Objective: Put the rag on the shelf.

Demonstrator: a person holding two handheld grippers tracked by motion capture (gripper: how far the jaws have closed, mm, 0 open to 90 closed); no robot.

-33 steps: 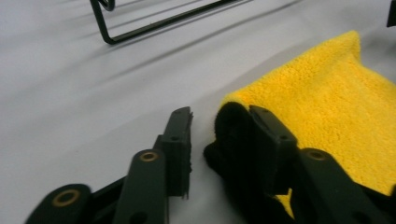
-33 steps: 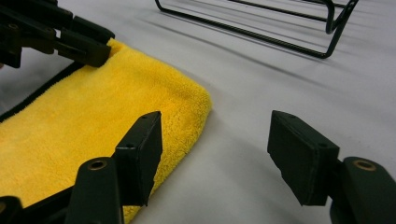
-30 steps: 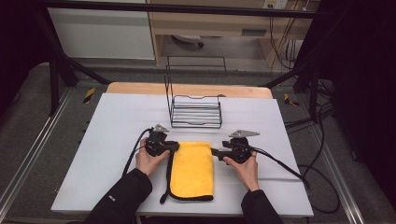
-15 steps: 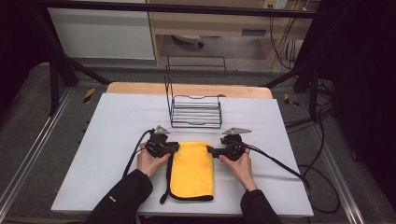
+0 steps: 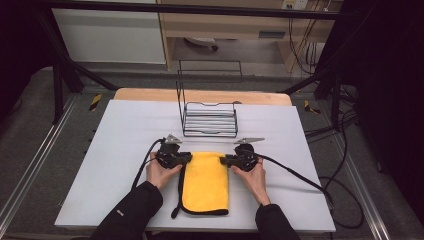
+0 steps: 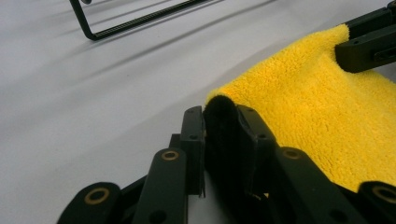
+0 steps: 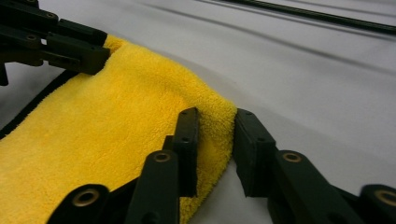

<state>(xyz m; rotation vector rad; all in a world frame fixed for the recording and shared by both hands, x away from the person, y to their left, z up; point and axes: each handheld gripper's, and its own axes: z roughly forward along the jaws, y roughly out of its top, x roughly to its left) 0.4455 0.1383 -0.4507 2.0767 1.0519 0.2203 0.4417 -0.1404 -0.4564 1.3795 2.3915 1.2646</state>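
Note:
A yellow towel [image 5: 206, 185] with black edging lies folded flat on the white table [image 5: 125, 135], near its front edge. My left gripper [image 5: 187, 157] is at the towel's far left corner. In the left gripper view the jaws [image 6: 219, 116] are shut on the black-edged corner of the towel [image 6: 317, 112], having closed a little more just now. My right gripper [image 5: 223, 160] is at the far right corner. Its jaws [image 7: 215, 121] have just been closing and now pinch the towel's [image 7: 116, 121] corner between the pads. Each gripper view shows the other gripper at the opposite corner.
A black wire rack [image 5: 209, 120] with a tall upright frame stands just behind the towel, a hand's width from both grippers. Black cables [image 5: 300, 175] trail from the grippers toward the table's right and left front. Bare white table extends on both sides.
The right hand has slid left to the towel's far right corner, and its jaws have closed on it. The left hand has stayed at the far left corner.

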